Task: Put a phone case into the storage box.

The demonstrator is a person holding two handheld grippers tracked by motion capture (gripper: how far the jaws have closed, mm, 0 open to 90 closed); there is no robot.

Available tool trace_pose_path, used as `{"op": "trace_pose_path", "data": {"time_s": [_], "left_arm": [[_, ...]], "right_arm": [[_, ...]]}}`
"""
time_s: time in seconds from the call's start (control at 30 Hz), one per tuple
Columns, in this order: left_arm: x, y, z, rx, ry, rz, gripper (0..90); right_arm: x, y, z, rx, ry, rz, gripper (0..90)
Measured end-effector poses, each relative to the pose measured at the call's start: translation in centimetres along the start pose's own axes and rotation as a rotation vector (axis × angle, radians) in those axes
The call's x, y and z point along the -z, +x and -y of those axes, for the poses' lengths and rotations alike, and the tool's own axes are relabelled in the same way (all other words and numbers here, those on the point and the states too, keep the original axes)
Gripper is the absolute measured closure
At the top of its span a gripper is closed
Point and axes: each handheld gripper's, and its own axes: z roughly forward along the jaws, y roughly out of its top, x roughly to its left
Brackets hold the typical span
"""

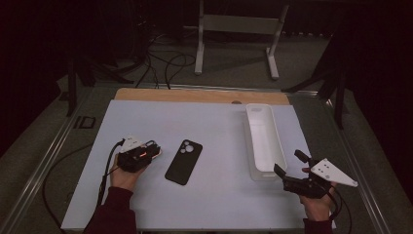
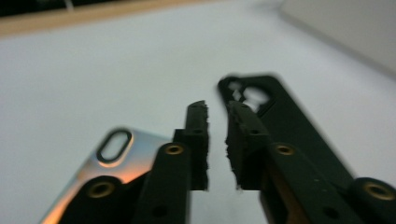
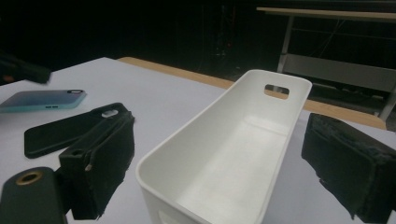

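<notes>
A black phone case [image 1: 183, 162] lies camera-hole up in the middle of the white table [image 1: 209, 122]. Left of it, my left gripper [image 1: 155, 150] hovers low over a light teal phone [image 3: 42, 99]. In the left gripper view the jaws [image 2: 217, 114] stand a slit apart with nothing between them; the phone's shiny side [image 2: 114, 156] shows under them and the case [image 2: 285, 116] just beyond. My right gripper [image 1: 287, 162] is wide open at the near end of a long white bin [image 1: 263, 139]. The bin [image 3: 224, 154] is empty, and my right gripper [image 3: 219, 130] has one jaw on each side of it.
A wooden strip [image 1: 199, 95] borders the table's far edge. Beyond it stand a white frame [image 1: 236, 29] and cables on the floor. Metal rails run along both table sides. The bin takes up the right part of the table.
</notes>
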Motion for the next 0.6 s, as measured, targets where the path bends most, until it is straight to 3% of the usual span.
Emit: {"op": "trace_pose_path", "data": {"time_s": [0.03,0.07,0.2,0.27,0.4,0.5,0.57,0.6], "left_arm": [[1.5,0.0,-0.3,0.009,-0.045,0.008,68.7],[2.1,0.1,-0.3,0.008,-0.059,0.007,59.7],[3.9,0.1,-0.2,-0.003,-0.11,0.007,55.5],[5.1,-0.1,0.0,-0.029,-0.139,-0.007,52.4],[6.4,-0.5,0.6,-0.051,-0.137,-0.053,31.5],[7.2,-0.3,1.0,-0.063,-0.128,-0.086,23.6],[7.6,-0.2,1.3,-0.064,-0.114,-0.11,7.7],[7.8,-0.2,1.5,-0.063,-0.112,-0.113,7.7]], "right_arm": [[0.0,0.1,0.0,0.0,0.001,-0.002,9.1],[-0.2,0.2,0.0,0.0,0.003,-0.007,9.1],[-0.2,0.3,0.1,0.001,0.004,-0.009,9.1],[-0.3,0.2,0.1,-0.002,0.003,-0.009,9.1],[-0.2,0.2,0.1,-0.003,0.0,-0.007,9.0],[-0.1,0.2,0.0,-0.003,-0.001,-0.006,9.1],[-0.1,0.1,0.0,-0.005,-0.005,-0.007,9.1],[-0.1,0.1,0.0,-0.005,-0.005,-0.007,9.1]]}}
